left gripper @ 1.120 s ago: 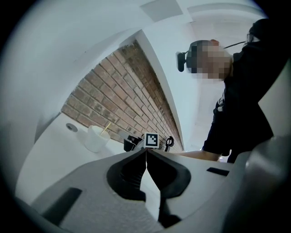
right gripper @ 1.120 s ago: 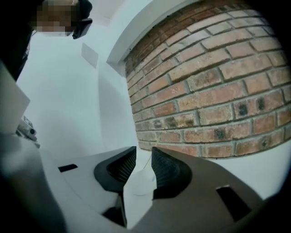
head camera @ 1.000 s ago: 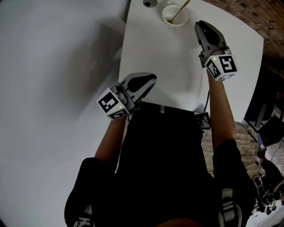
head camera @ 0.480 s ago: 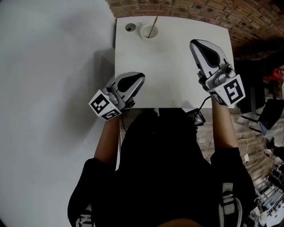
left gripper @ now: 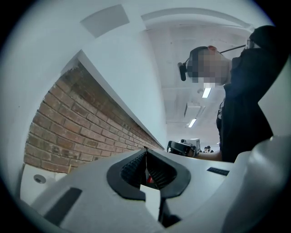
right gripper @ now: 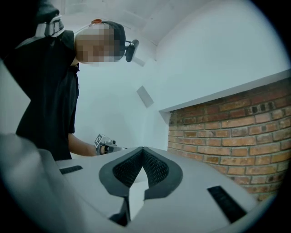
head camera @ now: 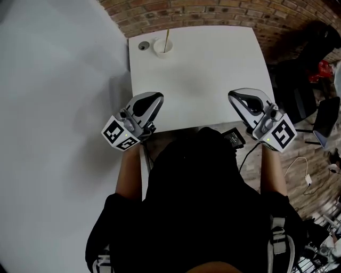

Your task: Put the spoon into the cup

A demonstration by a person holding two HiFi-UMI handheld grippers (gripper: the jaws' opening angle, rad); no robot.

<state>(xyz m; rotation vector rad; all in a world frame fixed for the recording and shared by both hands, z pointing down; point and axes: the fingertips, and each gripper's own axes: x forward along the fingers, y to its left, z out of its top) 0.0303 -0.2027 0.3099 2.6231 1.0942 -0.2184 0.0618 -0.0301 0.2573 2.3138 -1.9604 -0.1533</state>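
Observation:
A white cup [head camera: 162,48] stands near the far left corner of the white table [head camera: 208,69], and a thin spoon [head camera: 167,38] leans upright inside it. My left gripper [head camera: 155,98] hangs over the table's near left edge, shut with nothing held. Over the near right edge my right gripper [head camera: 237,98] is likewise shut and empty. Both are far from the cup. In the left gripper view the gripper [left gripper: 146,151] points up at a brick wall, jaws closed tip to tip. The right gripper [right gripper: 142,149] in its own view shows the same closed jaws.
A small round grey fitting [head camera: 143,46] sits in the tabletop beside the cup. A brick wall [head camera: 213,13] runs behind the table. A black device with a cable [head camera: 233,137] hangs at the near edge. Cables and dark gear [head camera: 314,133] lie on the floor at right.
Both grippers have drawn back toward the near edge of the table, the right one farthest, away from the cup. The view has tilted so the whole table shows.

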